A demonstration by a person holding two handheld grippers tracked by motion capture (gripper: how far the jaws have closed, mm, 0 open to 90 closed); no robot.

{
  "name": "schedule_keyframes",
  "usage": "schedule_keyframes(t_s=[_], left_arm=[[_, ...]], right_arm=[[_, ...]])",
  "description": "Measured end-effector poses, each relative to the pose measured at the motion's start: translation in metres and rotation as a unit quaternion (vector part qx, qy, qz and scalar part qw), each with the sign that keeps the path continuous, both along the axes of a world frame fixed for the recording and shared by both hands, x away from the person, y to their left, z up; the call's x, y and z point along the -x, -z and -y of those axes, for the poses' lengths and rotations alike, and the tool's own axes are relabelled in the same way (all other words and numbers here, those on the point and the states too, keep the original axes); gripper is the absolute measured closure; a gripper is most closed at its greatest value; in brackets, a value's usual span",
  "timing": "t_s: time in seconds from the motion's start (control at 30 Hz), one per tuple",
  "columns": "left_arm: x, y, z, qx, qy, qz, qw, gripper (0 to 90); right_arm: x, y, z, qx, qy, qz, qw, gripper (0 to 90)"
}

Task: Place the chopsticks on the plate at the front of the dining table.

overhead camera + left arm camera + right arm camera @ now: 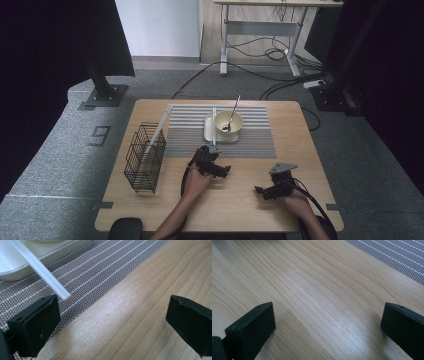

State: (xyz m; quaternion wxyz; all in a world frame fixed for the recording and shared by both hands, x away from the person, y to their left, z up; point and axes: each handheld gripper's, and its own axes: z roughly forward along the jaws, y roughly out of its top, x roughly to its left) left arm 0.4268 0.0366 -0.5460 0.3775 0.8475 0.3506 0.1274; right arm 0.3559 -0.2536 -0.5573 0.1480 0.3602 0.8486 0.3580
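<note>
Left gripper view: thin white chopsticks (40,267) lie paired beside the wide-open left gripper (113,320) jaws.

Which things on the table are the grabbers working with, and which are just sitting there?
In the job:
- left gripper, open, right by the white chopsticks
- white tray the chopsticks rest on

Just lying about:
- bowl with a spoon
- wire basket
- striped mat
- right gripper, open over bare table
</note>
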Motion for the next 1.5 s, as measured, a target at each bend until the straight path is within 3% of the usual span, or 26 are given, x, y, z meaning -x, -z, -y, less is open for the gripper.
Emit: schedule_keyframes(t_s=[0.43, 1.07, 1.3, 1.5], left_arm=[[0.006, -0.015, -0.003, 0.001, 0.015, 0.011, 0.9998, 0.0], [0.032, -0.041, -0.046, 0.029, 0.023, 0.01, 0.9992, 0.0], [0.048, -0.042, -0.066, 0.028, 0.015, 0.008, 0.9995, 0.0], [0.063, -0.031, -0.08, 0.026, 0.008, 0.0, 0.9996, 0.0]], right_arm=[[0.0, 0.0, 0.0, 0.0, 0.0, 0.0, 1.0, 0.0], [0.0, 0.0, 0.0, 0.0, 0.0, 0.0, 1.0, 0.0], [0.0, 0.0, 0.0, 0.0, 0.0, 0.0, 1.0, 0.0], [0.0, 0.0, 0.0, -0.001, 0.0, 0.0, 1.0, 0.0]])
